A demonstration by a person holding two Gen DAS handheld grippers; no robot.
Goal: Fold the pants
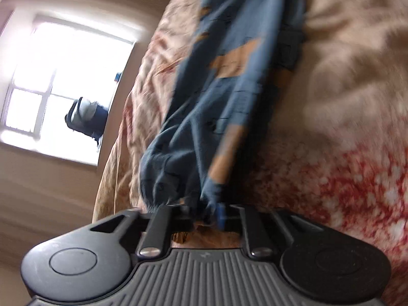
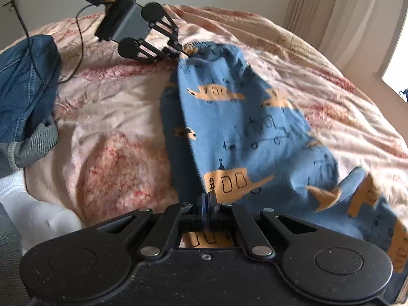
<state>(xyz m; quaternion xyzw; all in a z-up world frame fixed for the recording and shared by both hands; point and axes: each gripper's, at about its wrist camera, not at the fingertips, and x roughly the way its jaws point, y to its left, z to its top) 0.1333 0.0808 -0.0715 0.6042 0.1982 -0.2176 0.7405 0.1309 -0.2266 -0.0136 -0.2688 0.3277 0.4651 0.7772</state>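
Note:
Small blue pants (image 2: pixel 244 132) with orange vehicle prints are stretched over a floral bedspread (image 2: pixel 114 117). My right gripper (image 2: pixel 207 201) is shut on the near edge of the pants. My left gripper (image 2: pixel 182 52), seen at the far end in the right wrist view, is shut on the waistband. In the left wrist view the pants (image 1: pixel 216 97) run away from my left gripper (image 1: pixel 209 211), which pinches bunched cloth. A loose leg (image 2: pixel 369 199) lies at the right.
A blue denim garment (image 2: pixel 25 81) lies at the bed's left side, with a black cable (image 2: pixel 81 35) over it. A white pillow (image 2: pixel 38 216) sits at the near left. A window (image 1: pixel 51 89) and a curtain (image 2: pixel 344 25) stand beyond the bed.

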